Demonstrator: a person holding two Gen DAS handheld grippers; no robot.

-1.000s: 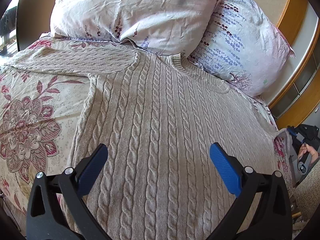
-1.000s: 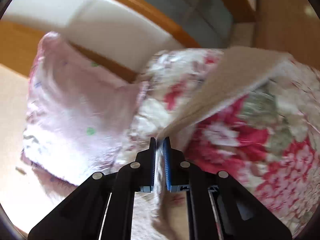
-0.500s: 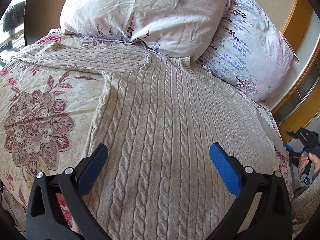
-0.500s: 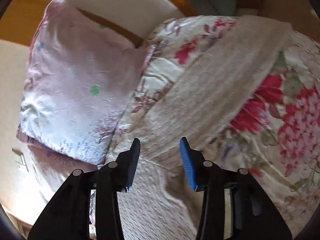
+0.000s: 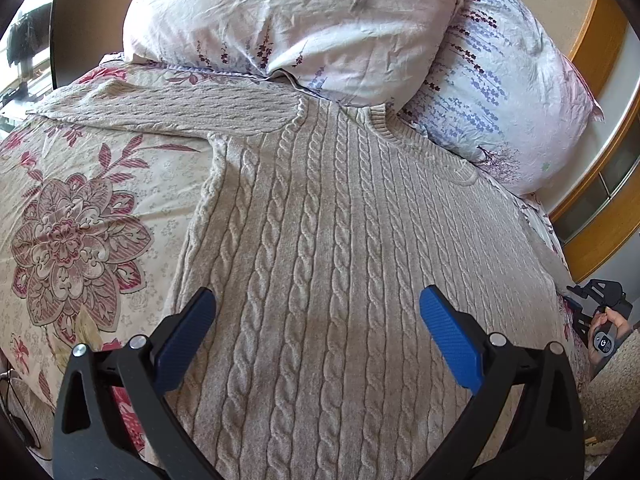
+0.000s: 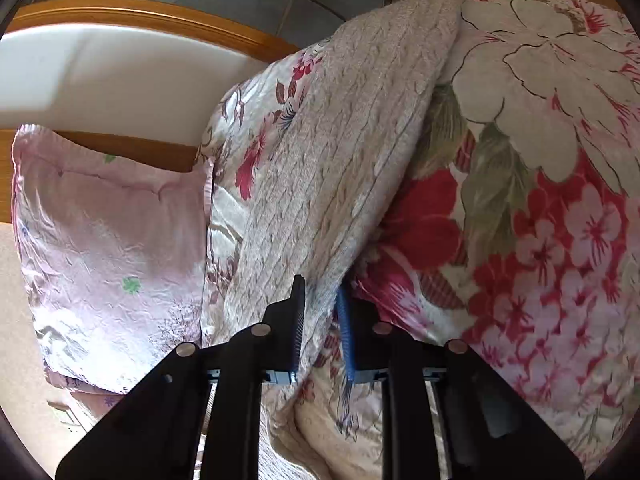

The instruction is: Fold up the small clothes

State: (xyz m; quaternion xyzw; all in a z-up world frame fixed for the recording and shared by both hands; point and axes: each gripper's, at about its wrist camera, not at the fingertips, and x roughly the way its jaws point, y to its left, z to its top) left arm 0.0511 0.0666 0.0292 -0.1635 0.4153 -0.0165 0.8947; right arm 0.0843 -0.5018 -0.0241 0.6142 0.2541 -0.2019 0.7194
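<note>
Both tools had matte black angular frames with triangular cut-outs and round silver pivot screws near each finger base. The left gripper (image 5: 316,320) bore ribbed blue pads (image 5: 450,344) inside its fingers; the right gripper (image 6: 322,312) showed thin blue pad edges and pale blue sliders behind them.

Left wrist overlooks sweater (image 5: 340,260) toward pillows; right wrist hugs its sleeve.

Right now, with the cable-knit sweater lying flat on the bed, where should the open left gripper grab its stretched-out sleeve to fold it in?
Probably the cuff end of the sleeve, coming from its free outer edge. It lies flat and straight on the floral bedspread, away from the pillows, so the left gripper can pinch the edge and carry it across the cable-knit sweater.
</note>
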